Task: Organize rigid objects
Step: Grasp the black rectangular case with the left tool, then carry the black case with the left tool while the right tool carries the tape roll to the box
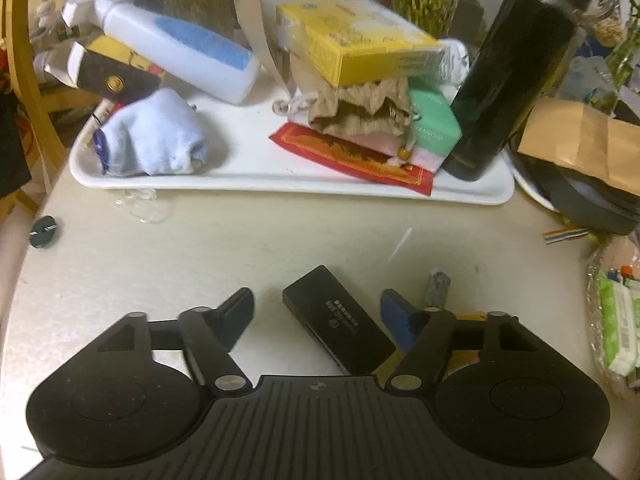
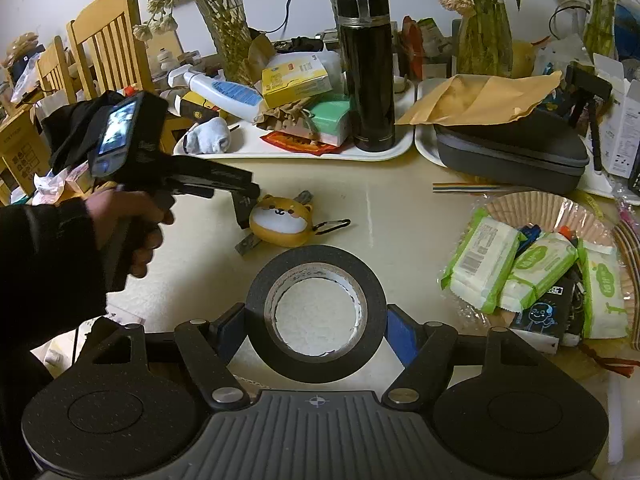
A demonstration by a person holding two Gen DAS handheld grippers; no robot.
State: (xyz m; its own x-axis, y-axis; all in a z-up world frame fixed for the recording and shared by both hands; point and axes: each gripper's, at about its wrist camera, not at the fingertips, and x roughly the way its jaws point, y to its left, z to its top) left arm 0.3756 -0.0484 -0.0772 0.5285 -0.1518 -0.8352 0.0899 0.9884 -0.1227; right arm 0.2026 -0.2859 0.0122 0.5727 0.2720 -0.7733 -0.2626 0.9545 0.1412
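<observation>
My left gripper (image 1: 318, 312) is open just above the table, and a flat black device (image 1: 338, 318) lies slanted between its fingers without touching them. My right gripper (image 2: 316, 330) is shut on a black roll of tape (image 2: 316, 314), its blue pads pressing both sides. The white tray (image 1: 280, 184) ahead holds a black flask (image 1: 508, 76), a yellow box (image 1: 352, 40), a white bottle (image 1: 176, 48), a green box (image 1: 432, 120) and a pale blue sock (image 1: 156, 136). The left gripper also shows in the right wrist view (image 2: 244, 208), over a yellow dog-shaped case (image 2: 280, 220).
A grey cylinder (image 1: 436, 284) lies by the left gripper's right finger. A second tray holds a dark zip case (image 2: 512, 152) under a brown envelope (image 2: 480, 100). A basket (image 2: 532, 204) of wipe packs sits at right. Wooden chairs (image 2: 108, 36) and vases of stems stand behind.
</observation>
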